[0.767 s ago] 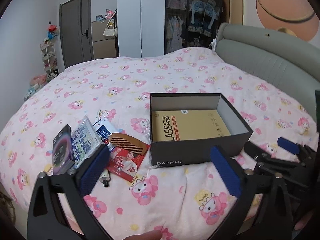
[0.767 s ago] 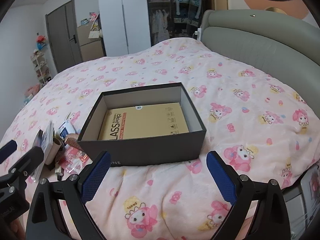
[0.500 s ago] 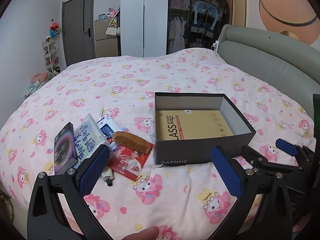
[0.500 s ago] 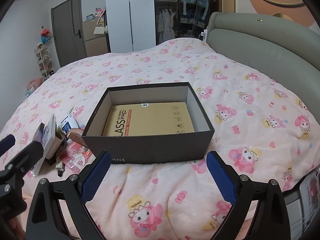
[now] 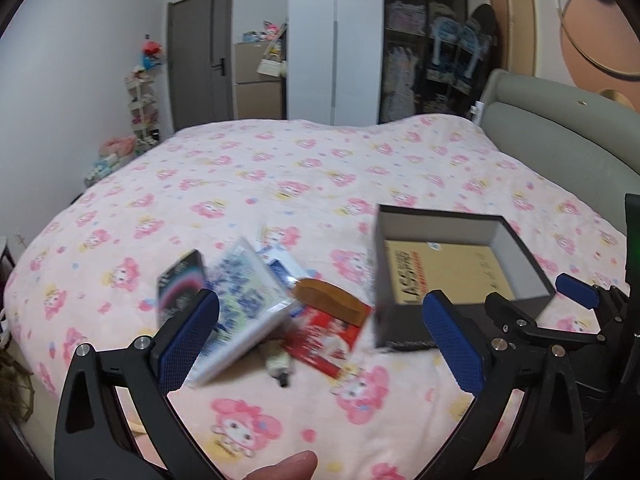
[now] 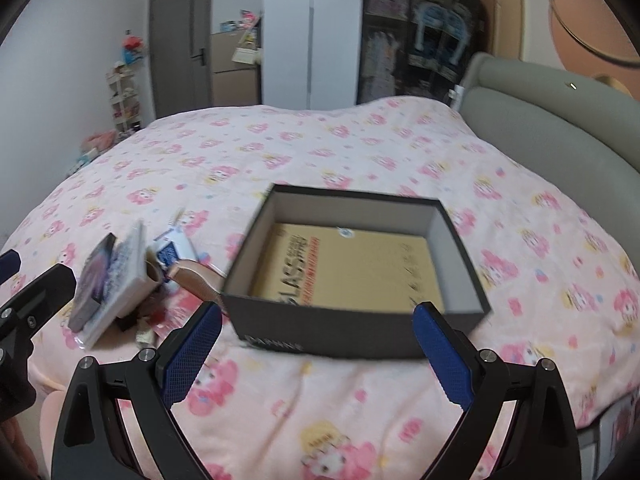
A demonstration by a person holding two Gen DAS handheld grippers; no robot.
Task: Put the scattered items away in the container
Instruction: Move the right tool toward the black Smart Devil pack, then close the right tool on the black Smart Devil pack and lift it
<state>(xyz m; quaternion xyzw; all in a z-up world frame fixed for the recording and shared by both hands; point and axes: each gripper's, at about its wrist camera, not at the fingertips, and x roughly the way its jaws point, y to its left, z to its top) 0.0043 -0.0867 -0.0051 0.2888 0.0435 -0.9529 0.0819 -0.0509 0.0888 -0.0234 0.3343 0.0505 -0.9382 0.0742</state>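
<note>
Clutter lies heaped at nine o'clock of our open black cardboard box (image 6: 356,320): wooden comb (image 5: 332,306), red packet (image 5: 324,340), blue-patterned booklet (image 5: 240,300). Only a yellow flat carton (image 6: 352,268) sits inside. Left gripper (image 5: 320,344) and right gripper (image 6: 316,356) gape empty.

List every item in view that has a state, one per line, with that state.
left gripper: jaws open, empty
right gripper: jaws open, empty
black box: lidless, holding only a yellow packet
wooden comb: lying on the red packet
door: shut
</note>
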